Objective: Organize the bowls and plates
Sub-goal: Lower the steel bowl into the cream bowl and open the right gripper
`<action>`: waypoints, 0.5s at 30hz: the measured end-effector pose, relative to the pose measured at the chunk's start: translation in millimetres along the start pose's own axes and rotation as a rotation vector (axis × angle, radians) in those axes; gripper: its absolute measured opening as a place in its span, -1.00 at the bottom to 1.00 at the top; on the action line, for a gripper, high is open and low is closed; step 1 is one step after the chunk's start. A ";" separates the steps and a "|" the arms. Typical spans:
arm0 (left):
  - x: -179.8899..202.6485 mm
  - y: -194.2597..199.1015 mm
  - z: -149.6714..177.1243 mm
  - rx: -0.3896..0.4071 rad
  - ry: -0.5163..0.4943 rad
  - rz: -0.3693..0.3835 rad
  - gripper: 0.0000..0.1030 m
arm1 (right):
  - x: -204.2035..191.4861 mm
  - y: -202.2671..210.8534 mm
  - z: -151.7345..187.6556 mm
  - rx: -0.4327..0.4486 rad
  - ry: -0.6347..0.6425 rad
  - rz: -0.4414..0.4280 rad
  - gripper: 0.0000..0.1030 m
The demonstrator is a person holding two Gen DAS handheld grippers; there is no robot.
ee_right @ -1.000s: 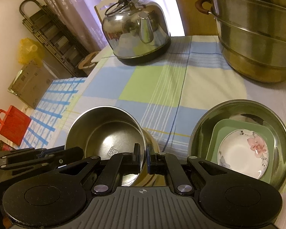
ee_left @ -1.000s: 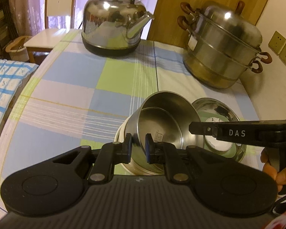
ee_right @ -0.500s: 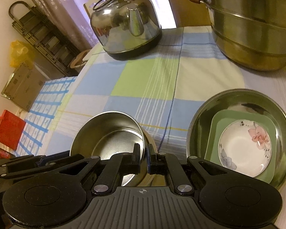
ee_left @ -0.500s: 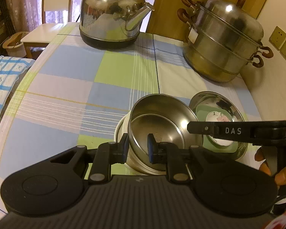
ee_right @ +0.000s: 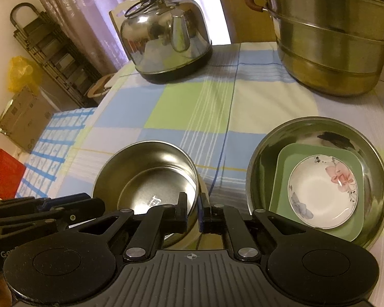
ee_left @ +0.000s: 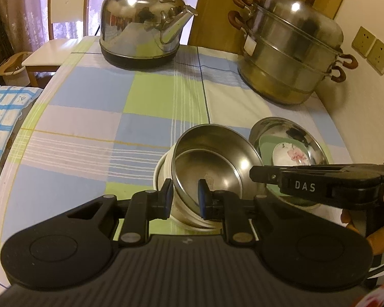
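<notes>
A steel bowl (ee_left: 217, 163) (ee_right: 151, 179) leans tilted inside a white bowl (ee_left: 158, 176) on the checked cloth. My left gripper (ee_left: 184, 197) is shut on its near rim, one pad outside and one inside. My right gripper (ee_right: 193, 206) is shut on the bowl's right rim; in the left wrist view it reaches in from the right (ee_left: 254, 175). To the right stands a wide steel basin (ee_left: 317, 148) (ee_right: 268, 138). It holds a green square plate (ee_right: 289, 158) with a floral white dish (ee_right: 322, 192) on top.
A steel kettle (ee_left: 140, 25) (ee_right: 166, 38) stands at the back of the table and a stacked steamer pot (ee_left: 289, 51) (ee_right: 332, 38) at the back right by the wall. A chair (ee_left: 61, 25) sits beyond the far left edge. A hand (ee_left: 381, 235) holds the right gripper.
The steel bowl has tipped flatter into the white bowl. My left jaws stand slightly wider on its rim. The right gripper keeps its grip.
</notes>
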State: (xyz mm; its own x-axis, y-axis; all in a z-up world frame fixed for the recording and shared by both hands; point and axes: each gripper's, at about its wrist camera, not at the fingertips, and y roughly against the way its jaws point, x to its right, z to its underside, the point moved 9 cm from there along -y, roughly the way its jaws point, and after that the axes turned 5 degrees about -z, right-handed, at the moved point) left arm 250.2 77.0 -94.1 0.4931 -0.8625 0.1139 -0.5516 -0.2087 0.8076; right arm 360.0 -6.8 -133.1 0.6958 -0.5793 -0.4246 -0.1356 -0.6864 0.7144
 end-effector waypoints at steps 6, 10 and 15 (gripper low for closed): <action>-2.3 -3.7 4.7 -0.015 -0.006 0.001 -0.67 | 1.7 -5.8 6.0 -0.001 -0.021 0.020 -0.84; -3.3 -4.2 4.1 -0.017 -0.013 0.004 -0.67 | 1.6 -7.1 6.8 -0.006 -0.025 0.028 -0.84; -4.2 -4.3 4.1 -0.019 -0.019 0.009 -0.67 | -0.7 -6.9 8.4 -0.013 -0.033 0.039 -0.80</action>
State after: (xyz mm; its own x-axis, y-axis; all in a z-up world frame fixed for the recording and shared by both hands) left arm 247.7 79.6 -100.4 0.4753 -0.8728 0.1109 -0.5432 -0.1920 0.8173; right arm 354.5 -5.4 -142.4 0.6668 -0.6197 -0.4140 -0.1525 -0.6572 0.7381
